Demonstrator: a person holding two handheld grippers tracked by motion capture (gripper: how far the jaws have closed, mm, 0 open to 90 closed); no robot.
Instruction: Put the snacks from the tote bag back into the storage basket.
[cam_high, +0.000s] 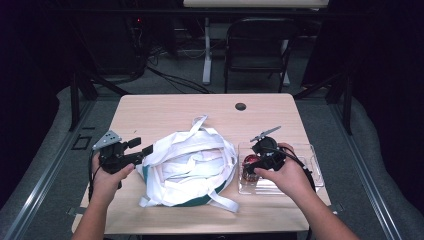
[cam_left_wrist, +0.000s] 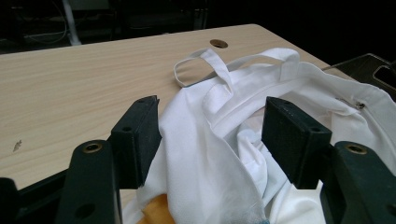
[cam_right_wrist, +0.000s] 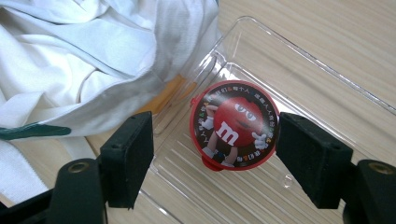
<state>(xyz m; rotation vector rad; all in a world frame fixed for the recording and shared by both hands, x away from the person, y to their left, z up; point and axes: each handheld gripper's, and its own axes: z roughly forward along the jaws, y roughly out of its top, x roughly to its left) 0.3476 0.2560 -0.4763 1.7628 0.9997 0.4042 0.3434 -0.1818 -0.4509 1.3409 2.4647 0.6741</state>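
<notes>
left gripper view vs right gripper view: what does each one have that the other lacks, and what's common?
Left gripper view alone: the bag's loop handle lying on the wood, the round cable hole near the table's far edge, and the left tool with white cloth between its open jaws.

Right gripper view alone: a round red candy tin with a cartoon lid, lying in a clear plastic tray, and the right tool with its jaws on either side of the tin; contact can't be told.

Both: the white cloth bag and the wooden table.

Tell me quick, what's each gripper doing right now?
Left gripper: open, jaws astride the white bag, not pinching it.
Right gripper: open around the red candy tin, one pad touching.
</notes>
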